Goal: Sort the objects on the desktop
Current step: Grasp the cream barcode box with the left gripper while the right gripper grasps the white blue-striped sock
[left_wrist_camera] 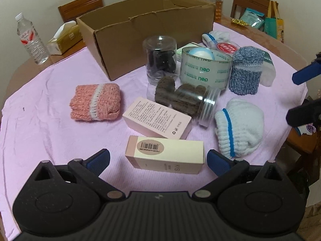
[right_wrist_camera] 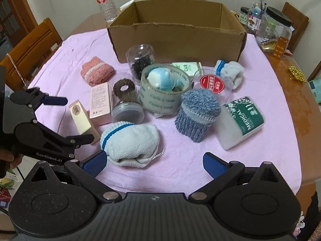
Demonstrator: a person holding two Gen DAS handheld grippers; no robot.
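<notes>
Fingers of the left gripper (left_wrist_camera: 158, 158) stand wide apart with nothing between the pads; a cream box (left_wrist_camera: 165, 154) lies just ahead of them, in line with the gap. Beyond it sits a pink box (left_wrist_camera: 157, 120), then a clear jar on its side (left_wrist_camera: 184, 102) holding dark rings. Left of that jar rests a pink knitted roll (left_wrist_camera: 95, 104).

Fingers of the right gripper (right_wrist_camera: 154, 163) are also spread wide and hold nothing. A white sock bundle with a blue stripe (right_wrist_camera: 130, 143) lies just past the left finger. Farther on stand a blue knitted roll (right_wrist_camera: 197, 111), a roll of tape (right_wrist_camera: 164, 94) and a white medical pack (right_wrist_camera: 240, 120). Farthest off, an open cardboard box (right_wrist_camera: 176, 38) sits on the pink cloth (right_wrist_camera: 180, 160).
</notes>
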